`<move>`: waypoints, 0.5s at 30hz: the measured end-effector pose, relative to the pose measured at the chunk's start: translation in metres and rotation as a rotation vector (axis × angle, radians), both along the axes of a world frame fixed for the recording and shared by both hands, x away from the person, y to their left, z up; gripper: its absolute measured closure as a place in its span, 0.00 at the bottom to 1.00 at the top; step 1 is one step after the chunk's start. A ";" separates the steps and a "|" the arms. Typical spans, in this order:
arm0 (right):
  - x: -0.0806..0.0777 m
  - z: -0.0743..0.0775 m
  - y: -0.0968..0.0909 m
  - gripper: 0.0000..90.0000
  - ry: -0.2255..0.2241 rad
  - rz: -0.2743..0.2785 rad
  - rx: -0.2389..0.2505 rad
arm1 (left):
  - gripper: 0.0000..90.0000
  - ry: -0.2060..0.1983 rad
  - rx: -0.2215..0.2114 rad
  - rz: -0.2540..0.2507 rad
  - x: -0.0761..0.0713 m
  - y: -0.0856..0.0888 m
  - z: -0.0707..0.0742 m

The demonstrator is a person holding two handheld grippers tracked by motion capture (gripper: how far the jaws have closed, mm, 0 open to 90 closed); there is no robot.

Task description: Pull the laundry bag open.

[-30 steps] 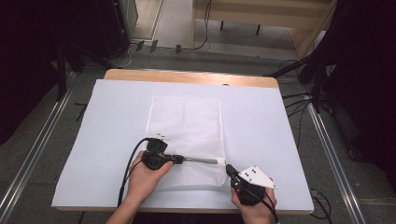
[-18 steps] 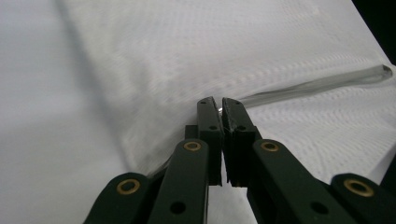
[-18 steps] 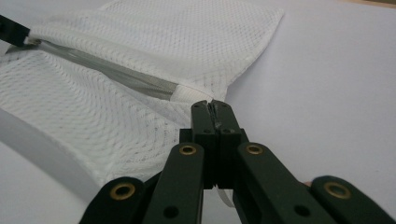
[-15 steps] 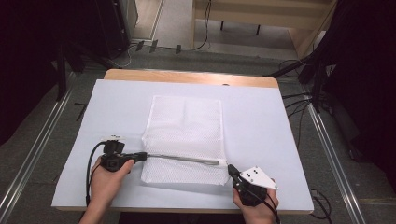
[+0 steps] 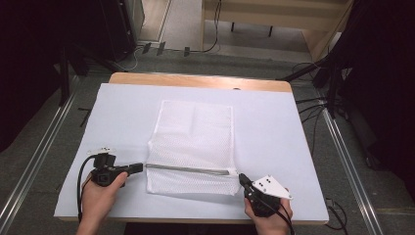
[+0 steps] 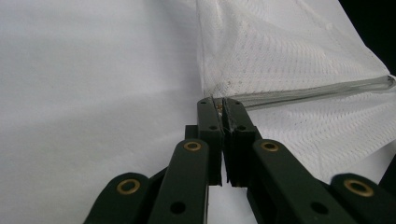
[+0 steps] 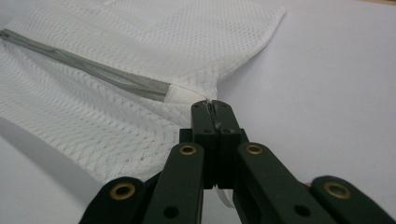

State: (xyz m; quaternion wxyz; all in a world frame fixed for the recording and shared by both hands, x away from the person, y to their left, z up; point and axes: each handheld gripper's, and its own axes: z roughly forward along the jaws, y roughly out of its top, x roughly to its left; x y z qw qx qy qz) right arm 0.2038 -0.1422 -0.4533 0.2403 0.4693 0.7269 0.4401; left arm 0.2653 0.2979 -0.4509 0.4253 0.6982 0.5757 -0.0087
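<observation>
A white mesh bag (image 5: 195,132) lies flat in the middle of the white-covered table (image 5: 122,112). A grey zipper (image 5: 188,169) runs across the bag near its front edge. My left gripper (image 5: 138,168) sits at the zipper's left end, its jaws shut on the small zipper pull (image 6: 218,101). My right gripper (image 5: 242,177) is at the zipper's right end, shut on the bag's edge (image 7: 213,106). In the left gripper view the zipper (image 6: 317,91) stretches away to the right. In the right gripper view the zipper (image 7: 93,72) runs off to the upper left.
The table's wooden far edge (image 5: 195,81) shows beyond the white cover. Metal rails (image 5: 342,147) run along both sides of the table on the floor. Cables (image 5: 313,105) lie at the right. Bare white surface surrounds the bag.
My left gripper has slid left along the zipper, from the middle of the bag to its left edge. The right gripper has stayed put at the right end.
</observation>
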 end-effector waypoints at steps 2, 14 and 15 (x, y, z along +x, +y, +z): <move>0.000 -0.002 0.003 1.00 0.005 0.010 -0.008 | 0.98 -0.007 0.004 0.017 -0.001 0.003 0.001; -0.003 -0.003 0.010 1.00 -0.009 0.033 -0.046 | 0.89 -0.126 -0.065 0.040 -0.014 0.021 0.005; -0.003 -0.003 0.010 1.00 -0.009 0.032 -0.045 | 0.77 -0.165 -0.065 0.065 -0.017 0.023 0.008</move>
